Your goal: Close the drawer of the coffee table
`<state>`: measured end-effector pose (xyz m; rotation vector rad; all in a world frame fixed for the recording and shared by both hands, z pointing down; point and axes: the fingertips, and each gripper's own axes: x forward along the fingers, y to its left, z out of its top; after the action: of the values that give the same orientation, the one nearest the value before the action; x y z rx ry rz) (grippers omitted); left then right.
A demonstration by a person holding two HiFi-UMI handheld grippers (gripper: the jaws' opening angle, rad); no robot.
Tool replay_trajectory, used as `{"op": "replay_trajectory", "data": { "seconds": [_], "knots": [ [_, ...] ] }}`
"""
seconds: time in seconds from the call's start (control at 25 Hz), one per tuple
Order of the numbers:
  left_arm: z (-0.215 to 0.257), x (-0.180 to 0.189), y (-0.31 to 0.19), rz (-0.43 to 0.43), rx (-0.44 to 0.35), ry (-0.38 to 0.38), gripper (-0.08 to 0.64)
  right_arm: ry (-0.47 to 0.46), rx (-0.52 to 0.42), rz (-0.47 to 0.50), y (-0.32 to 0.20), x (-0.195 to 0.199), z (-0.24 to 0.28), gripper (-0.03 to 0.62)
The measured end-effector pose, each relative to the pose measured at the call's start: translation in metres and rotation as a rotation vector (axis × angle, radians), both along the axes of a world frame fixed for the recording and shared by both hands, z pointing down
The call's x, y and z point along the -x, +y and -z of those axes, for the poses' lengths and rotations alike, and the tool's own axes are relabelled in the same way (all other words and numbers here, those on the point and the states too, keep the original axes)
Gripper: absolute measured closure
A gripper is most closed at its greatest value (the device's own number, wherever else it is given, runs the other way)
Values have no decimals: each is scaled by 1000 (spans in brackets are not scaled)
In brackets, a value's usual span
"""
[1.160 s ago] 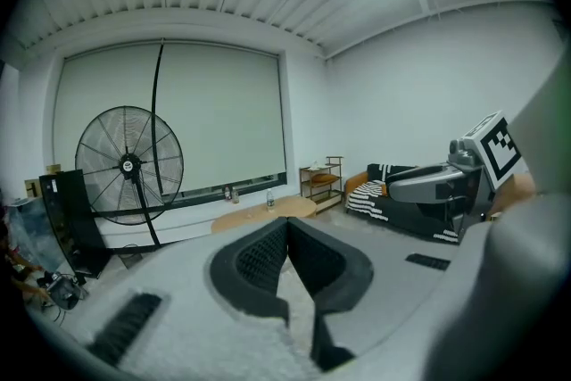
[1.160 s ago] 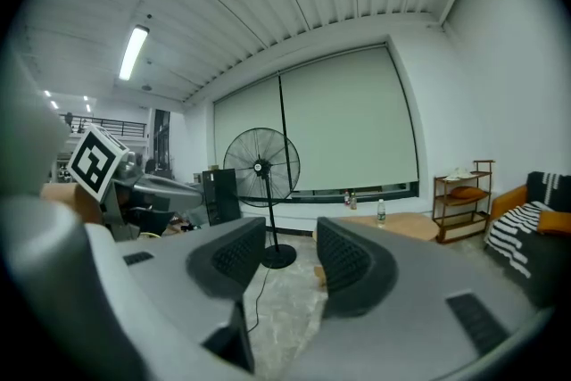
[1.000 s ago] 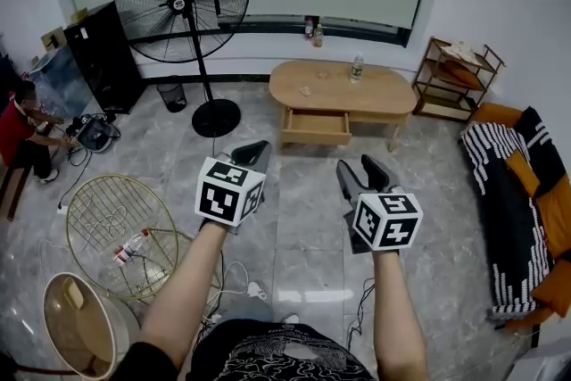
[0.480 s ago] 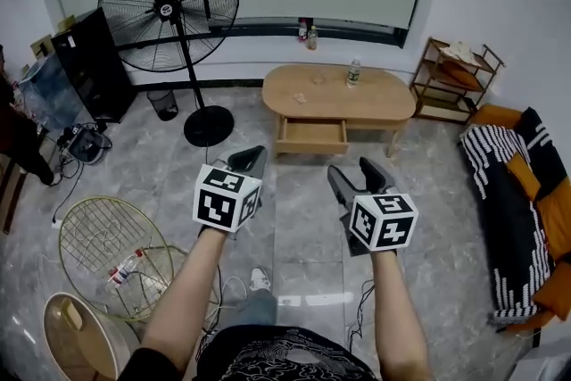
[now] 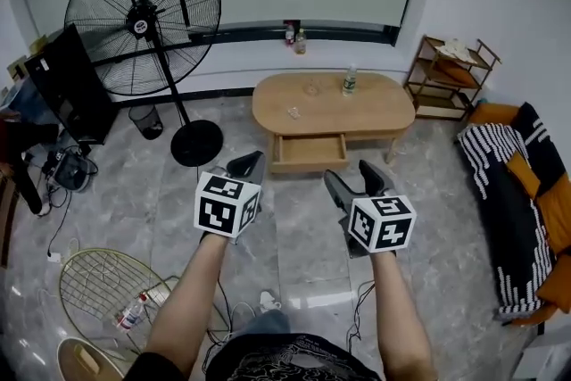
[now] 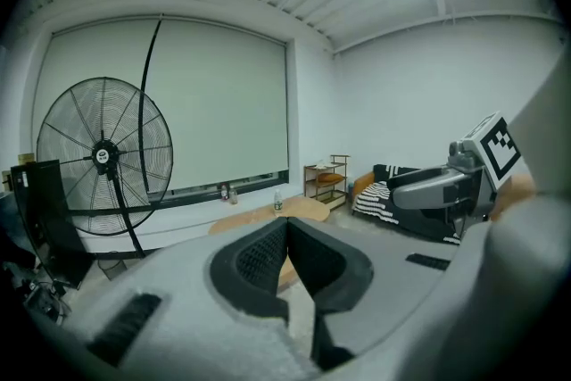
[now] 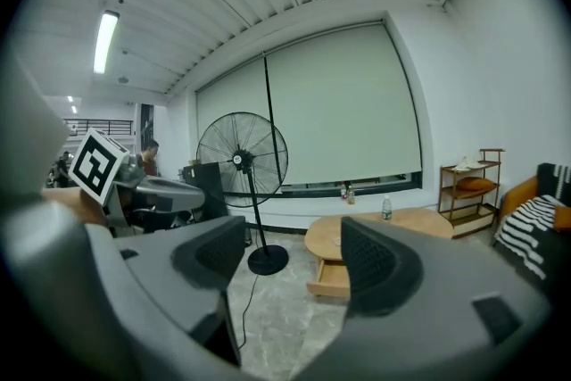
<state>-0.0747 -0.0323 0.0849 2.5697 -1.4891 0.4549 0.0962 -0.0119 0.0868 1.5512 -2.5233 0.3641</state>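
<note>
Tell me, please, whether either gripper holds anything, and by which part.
Nothing is held. The left gripper is shut and empty; the right gripper has just been opening, nothing between its jaws.

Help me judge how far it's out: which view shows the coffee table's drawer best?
The head view: the drawer stands pulled out of the coffee table, seen from above. The right gripper view shows it small, partly behind a jaw; the left gripper view's closed jaws hide it.

The desk [image 5: 385, 108] and its drawer [image 5: 310, 153] are pale matt wood; the floor [image 5: 299, 250] is glossy grey marble-like stone.
</note>
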Motion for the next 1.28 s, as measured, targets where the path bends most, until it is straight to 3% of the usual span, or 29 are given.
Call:
{"op": "replay_trajectory", "data": {
  "seconds": [0.56,1.28],
  "knots": [
    [-13,45,-68,-53,39,28,552,-11,54,-53,-62,45,-8,259],
    [-19,48,-99,-91,23,14,552,-23,41,-109,-92,39,-18,259]
  ]
}}
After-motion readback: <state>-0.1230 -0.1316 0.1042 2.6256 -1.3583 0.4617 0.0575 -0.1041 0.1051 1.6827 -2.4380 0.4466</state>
